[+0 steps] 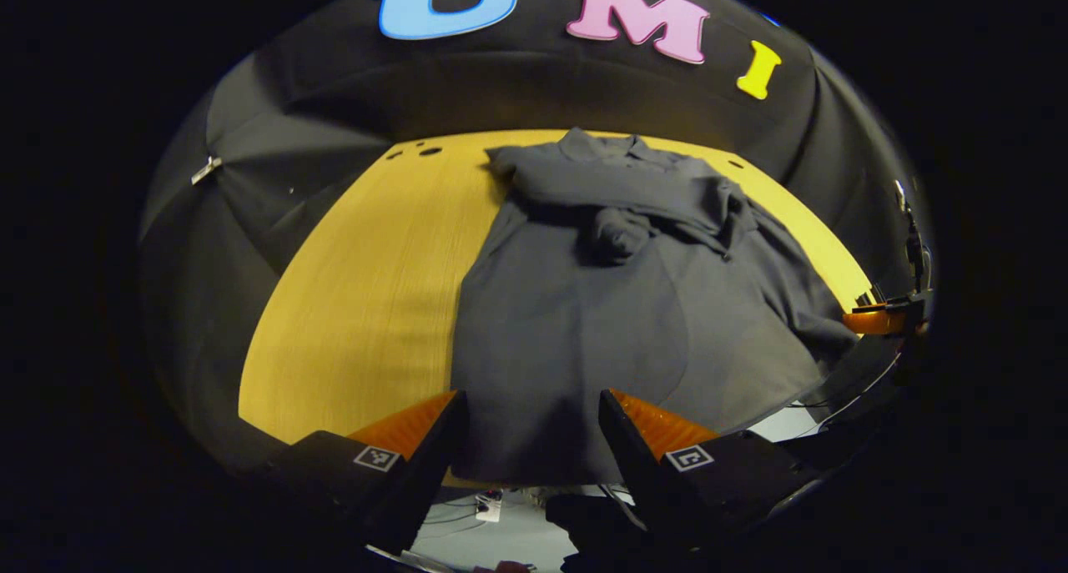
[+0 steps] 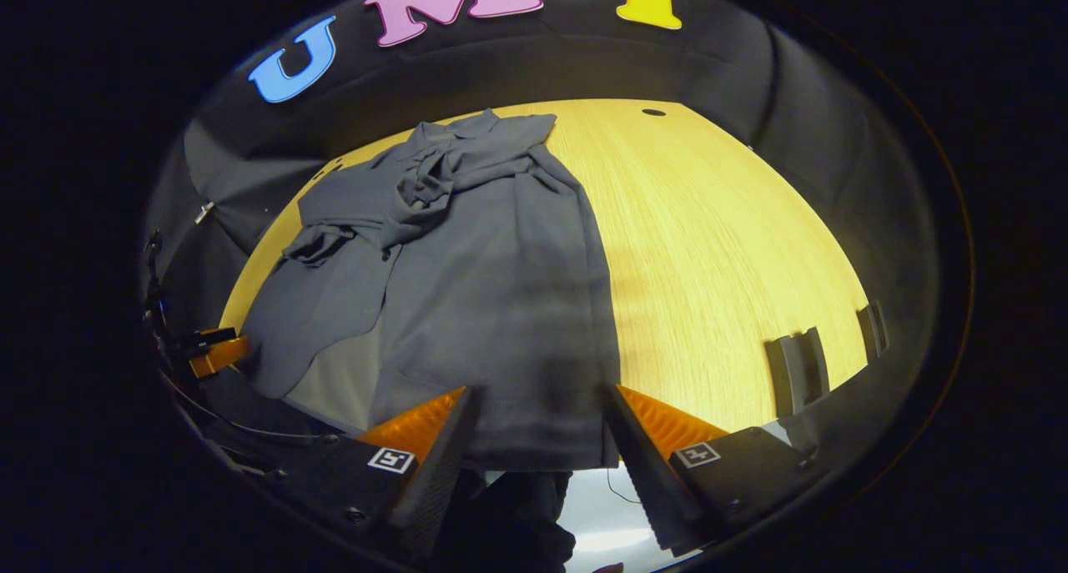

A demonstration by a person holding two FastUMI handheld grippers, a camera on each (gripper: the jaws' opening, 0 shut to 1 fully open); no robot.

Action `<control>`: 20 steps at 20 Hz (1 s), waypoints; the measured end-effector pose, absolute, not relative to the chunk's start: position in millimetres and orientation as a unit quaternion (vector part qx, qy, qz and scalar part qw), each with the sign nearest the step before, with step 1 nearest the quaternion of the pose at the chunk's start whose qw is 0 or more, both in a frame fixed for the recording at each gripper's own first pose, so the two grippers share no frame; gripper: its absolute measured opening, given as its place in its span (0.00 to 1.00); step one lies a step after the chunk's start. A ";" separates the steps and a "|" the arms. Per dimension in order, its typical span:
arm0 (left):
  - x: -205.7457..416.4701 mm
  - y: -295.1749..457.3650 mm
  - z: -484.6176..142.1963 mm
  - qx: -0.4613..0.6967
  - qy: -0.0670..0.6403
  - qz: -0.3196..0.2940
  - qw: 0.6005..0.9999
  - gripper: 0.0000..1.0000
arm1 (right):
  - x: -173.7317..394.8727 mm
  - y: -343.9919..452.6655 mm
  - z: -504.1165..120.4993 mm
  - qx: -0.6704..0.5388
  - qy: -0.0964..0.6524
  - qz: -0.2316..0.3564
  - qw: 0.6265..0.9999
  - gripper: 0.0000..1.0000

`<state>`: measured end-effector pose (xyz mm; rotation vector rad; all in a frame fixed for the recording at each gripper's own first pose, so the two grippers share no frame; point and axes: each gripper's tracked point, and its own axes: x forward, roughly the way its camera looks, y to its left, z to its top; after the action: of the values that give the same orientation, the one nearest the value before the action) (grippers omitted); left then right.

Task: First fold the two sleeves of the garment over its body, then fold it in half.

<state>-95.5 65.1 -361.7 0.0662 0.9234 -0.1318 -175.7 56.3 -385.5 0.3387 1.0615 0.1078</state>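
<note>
Presently, grey garment [image 1: 584, 306] lies flat on the yellow wooden table [image 1: 367, 289], collar toward 12 o'clock, hem at the near edge. Both sleeves [image 1: 617, 214] lie folded and bunched across the upper body.

Left gripper view: left tongs [image 1: 530, 427] open, fingers spread over the hem's left corner, gripping nothing. Right tongs' tip [image 1: 876, 316] sits at 3 o'clock by the garment's edge.

Right gripper view: right tongs [image 2: 542, 423] open, fingers parted over the hem's right part [image 2: 501, 306]. Two dark brackets [image 2: 797, 369] at 4 o'clock on the table edge.
</note>
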 end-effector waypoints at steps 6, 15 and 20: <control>-99.3 71.2 -376.0 0.055 0.475 -0.062 0.876 1.00 | -179.4 58.8 -400.0 0.113 0.526 0.041 0.842 0.94; -68.2 28.2 -377.4 -0.002 0.463 -0.114 0.879 0.10 | -157.5 87.0 -398.0 0.103 0.534 0.108 0.833 0.08; -59.1 21.4 -370.4 -0.043 0.501 -0.115 0.857 0.02 | -146.9 98.1 -391.0 0.167 0.515 0.123 0.832 0.05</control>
<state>-59.1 21.4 -370.4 -0.0906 1.0530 -0.2413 -146.9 98.1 -391.0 0.3535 1.0925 0.2604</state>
